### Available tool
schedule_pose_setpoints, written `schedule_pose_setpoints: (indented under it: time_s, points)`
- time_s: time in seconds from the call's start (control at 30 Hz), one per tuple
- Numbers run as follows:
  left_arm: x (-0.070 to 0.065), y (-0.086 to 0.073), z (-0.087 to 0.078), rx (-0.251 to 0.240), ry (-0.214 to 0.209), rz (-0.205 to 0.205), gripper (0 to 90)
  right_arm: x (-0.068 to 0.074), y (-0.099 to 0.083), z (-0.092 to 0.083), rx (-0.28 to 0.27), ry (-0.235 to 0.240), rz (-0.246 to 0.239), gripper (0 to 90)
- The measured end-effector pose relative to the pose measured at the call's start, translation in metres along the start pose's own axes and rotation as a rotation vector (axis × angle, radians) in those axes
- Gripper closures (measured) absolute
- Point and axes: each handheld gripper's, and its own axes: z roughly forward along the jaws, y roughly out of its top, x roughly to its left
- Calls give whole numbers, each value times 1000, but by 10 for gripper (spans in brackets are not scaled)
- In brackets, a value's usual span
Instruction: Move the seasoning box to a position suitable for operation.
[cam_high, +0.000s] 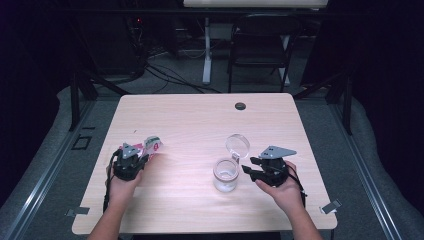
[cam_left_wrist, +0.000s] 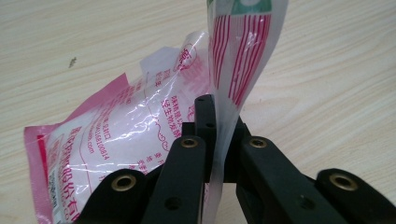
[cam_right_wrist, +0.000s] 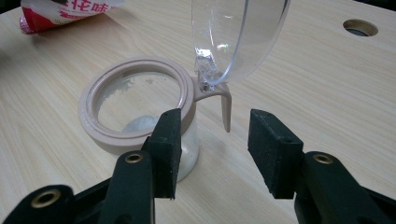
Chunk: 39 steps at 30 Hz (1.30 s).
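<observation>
Left gripper (cam_left_wrist: 215, 135): jaws clamped on the top edge of a pink-and-clear plastic pouch (cam_left_wrist: 116, 140), whose body sags to that gripper's left, low end on the surface (cam_left_wrist: 327, 93). An edge grip likely leaves the mouth free for pouring.

Right gripper (cam_right_wrist: 212, 140): jaws apart, nothing pinched; the hinge tab of the jar (cam_right_wrist: 140, 100) sits just ahead between them, its clear lid (cam_right_wrist: 243, 32) flipped upright, likely to keep the beige rim clear. White powder inside.

Pouch print: pink Chinese characters, partly legible digits; no brand readable.
</observation>
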Motion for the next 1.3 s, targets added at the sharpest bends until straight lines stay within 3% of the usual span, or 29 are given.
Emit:
schedule_pose_setpoints:
  time_s: [0.2,0.33,0.87,0.97,1.1,1.3]
  points:
    - [7,1,-15,-18,13,-11,900,0,0,1,5,2,2,544]
    - [14,1,-25,-44,16,-43,900,0,0,1,5,1,1,544]
    - [36,2,-44,-92,38,-118,900,-2,-1,1,8,6,18,543]
    - [37,3,-47,-100,50,-120,900,-2,-2,1,8,5,23,542]
    - [40,7,-54,-101,81,-91,900,-2,-2,3,10,12,26,542]
    - [51,14,-61,-122,90,-119,900,-3,-2,2,8,14,40,542]
